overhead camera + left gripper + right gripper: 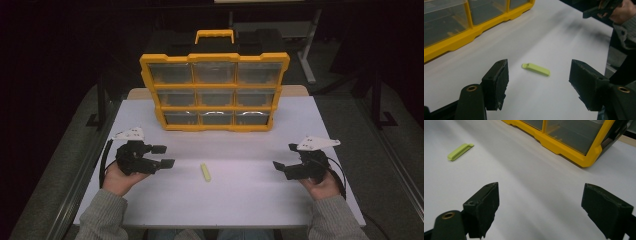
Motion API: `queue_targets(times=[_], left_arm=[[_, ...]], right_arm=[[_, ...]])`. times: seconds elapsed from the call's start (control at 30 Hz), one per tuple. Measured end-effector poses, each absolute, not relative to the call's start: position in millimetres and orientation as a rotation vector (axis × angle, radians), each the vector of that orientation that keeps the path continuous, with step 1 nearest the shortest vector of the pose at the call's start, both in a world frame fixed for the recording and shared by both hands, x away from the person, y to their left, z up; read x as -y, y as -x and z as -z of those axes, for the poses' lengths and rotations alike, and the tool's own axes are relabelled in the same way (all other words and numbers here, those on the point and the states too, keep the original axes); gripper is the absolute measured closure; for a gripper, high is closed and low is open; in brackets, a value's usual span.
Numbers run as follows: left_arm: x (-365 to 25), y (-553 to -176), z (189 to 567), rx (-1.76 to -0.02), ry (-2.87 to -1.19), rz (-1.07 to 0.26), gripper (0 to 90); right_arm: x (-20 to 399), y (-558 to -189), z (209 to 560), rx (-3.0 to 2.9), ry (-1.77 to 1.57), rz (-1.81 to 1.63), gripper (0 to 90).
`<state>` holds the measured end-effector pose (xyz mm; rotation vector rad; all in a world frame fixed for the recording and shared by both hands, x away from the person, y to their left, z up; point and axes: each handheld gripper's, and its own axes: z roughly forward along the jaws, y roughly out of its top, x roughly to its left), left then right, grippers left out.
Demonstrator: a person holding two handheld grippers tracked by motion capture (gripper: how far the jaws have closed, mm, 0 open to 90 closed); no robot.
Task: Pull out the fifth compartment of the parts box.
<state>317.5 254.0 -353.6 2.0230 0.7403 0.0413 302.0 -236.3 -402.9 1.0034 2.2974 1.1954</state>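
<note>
Left gripper view: left gripper (pixel 539 82) is hovering with fingers released, nothing between them, the yellow-green clip (pixel 536 69) lying on the tabletop (pixel 564 45) just ahead; straddling its long sides squarely should be giving the firmest pinch.

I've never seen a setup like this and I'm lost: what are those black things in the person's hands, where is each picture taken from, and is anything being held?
A person sits at a white table, holding a black hand-held two-jaw claw in each hand: the left claw and the right claw. One picture looks down from above; the other two come from cameras riding on each claw, looking along its jaws. On the table lie a small flat lime-green plastic clip and, standing behind it, a yellow plastic organiser case with clear drawers. Both claws are open and hold nothing.
</note>
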Motion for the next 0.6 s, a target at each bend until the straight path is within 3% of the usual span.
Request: queue_targets(times=[0.6], left_arm=[[-217,-354,356,-0.803,-1.919,0.088,38.1]], right_arm=[[236,-302,403,-2.296,-0.988,-1.202,13.6]])
